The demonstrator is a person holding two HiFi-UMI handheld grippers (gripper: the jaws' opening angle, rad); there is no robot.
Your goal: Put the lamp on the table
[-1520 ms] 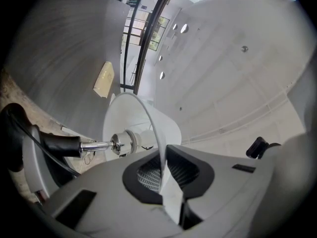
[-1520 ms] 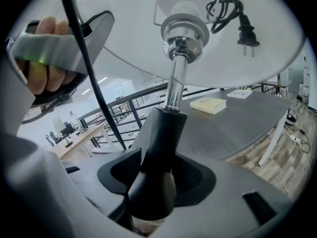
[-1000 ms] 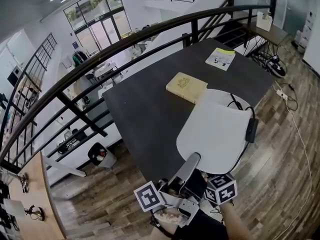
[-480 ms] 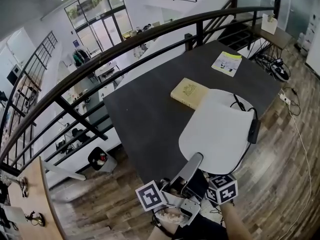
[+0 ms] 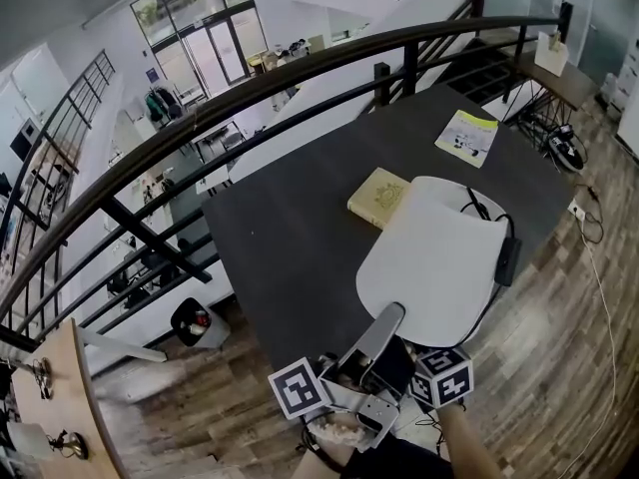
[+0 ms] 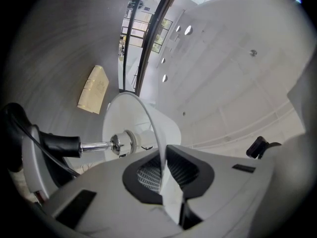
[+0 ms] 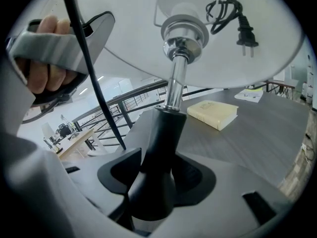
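Lamp (image 5: 436, 257) hung over the near edge of the desk (image 5: 290, 228), held clear of it. The left gripper's (image 6: 163, 175) jaws pinched the shade's (image 6: 130, 117) rim, and the right gripper's (image 7: 156, 182) jaws clamped the black stem (image 7: 161, 133). A book (image 5: 377, 196) lay just beyond the shade.

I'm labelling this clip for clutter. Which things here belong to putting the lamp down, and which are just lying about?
Job in hand: lamp; left tongs and right tongs, both shut on it; dark table.
Lying about: cream book; leaflet.
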